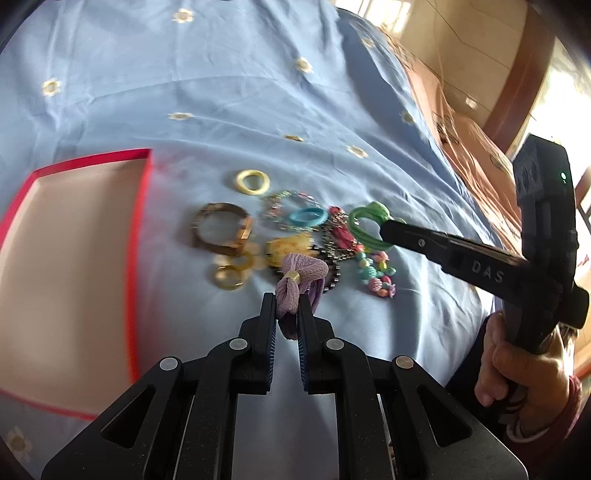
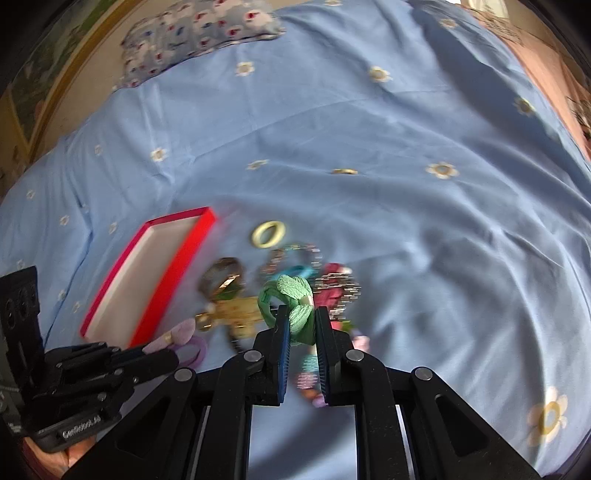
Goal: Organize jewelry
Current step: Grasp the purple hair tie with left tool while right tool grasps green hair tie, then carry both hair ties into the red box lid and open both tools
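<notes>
My left gripper (image 1: 287, 301) is shut on a purple fabric hair tie (image 1: 301, 278) and holds it just above the jewelry pile. My right gripper (image 2: 300, 314) is shut on a green fabric hair tie (image 2: 291, 299), which also shows in the left wrist view (image 1: 365, 225). The pile on the blue sheet holds a yellow ring (image 1: 253, 182), a brown bangle (image 1: 221, 229), gold rings (image 1: 231, 277), a blue ring (image 1: 307, 217), a beaded bracelet (image 1: 376, 275) and a red piece with a chain (image 1: 338, 236). An open red box (image 1: 142, 236) with a pale inside lies left of the pile.
A blue bedsheet with flower prints (image 2: 406, 155) covers the bed. A patterned pillow (image 2: 199, 33) lies at the far left. A brown blanket (image 1: 454, 125) and a wooden bed frame (image 1: 524, 70) are at the right. A hand (image 1: 517, 365) holds the right gripper's handle.
</notes>
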`<state>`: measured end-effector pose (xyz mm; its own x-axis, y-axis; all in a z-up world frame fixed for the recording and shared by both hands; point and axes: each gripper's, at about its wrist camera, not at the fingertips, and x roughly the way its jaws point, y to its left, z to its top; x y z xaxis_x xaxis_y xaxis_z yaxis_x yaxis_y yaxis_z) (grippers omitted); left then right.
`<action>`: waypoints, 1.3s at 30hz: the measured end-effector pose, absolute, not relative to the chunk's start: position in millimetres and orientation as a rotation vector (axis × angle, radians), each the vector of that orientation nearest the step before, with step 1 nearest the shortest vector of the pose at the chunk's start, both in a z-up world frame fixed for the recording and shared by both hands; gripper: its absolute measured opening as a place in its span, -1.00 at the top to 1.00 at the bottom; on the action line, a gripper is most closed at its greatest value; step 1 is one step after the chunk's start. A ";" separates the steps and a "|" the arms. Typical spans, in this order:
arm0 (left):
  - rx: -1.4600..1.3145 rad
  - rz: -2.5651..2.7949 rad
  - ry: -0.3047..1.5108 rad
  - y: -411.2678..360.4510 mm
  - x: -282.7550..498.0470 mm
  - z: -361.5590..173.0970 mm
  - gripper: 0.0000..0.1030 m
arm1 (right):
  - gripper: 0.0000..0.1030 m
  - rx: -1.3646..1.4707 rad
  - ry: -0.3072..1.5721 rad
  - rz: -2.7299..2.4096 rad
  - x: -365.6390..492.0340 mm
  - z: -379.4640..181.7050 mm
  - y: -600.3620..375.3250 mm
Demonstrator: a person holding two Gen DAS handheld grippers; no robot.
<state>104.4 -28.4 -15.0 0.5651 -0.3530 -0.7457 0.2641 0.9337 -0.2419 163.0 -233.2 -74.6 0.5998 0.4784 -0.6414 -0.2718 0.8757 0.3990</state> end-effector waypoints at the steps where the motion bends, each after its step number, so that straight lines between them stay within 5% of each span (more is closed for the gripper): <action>1: -0.117 -0.352 0.895 -20.9 102.7 -13.0 0.82 | 0.76 0.270 0.817 0.454 161.0 -72.3 -228.6; 39: -0.282 0.048 0.914 181.7 91.7 -28.2 0.82 | 0.74 0.105 0.924 0.898 152.9 -59.4 -3.0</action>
<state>91.7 181.7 -28.2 0.6118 -0.0778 -0.7872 -0.1605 0.9622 -0.2199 152.9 -3.0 -59.4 0.2793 0.7104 -0.6460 -0.6261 0.6448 0.4384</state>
